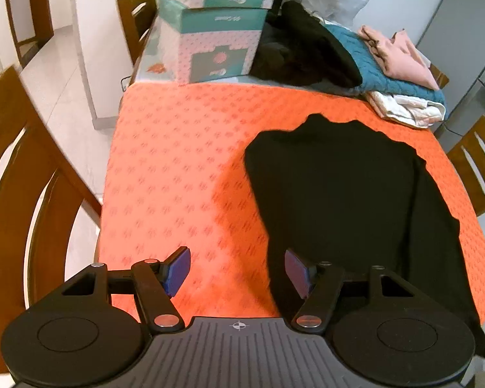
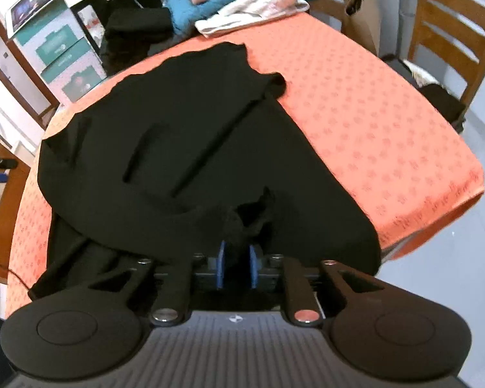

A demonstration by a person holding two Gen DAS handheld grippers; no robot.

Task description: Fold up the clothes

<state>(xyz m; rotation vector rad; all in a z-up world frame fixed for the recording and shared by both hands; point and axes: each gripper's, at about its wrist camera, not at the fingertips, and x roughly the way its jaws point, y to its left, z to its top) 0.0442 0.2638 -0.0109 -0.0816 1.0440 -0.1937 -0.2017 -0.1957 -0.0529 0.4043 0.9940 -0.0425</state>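
Home dining room — clothed table (image 1: 177, 161), wooden chairs (image 1: 22, 187)

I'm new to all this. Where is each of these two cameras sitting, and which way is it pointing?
Left wrist view: sits on the left hand-held gripper, looking forward and down over the orange tablecloth toward the black garment; its jaws stand open, holding nothing.
Right wrist view: sits on the right hand-held gripper, looking down across the same garment; black cloth bunches between its narrow jaws.
Shared: garment, tablecloth, the stack of folded clothes at the far end, patterned boxes. No person's body shows.
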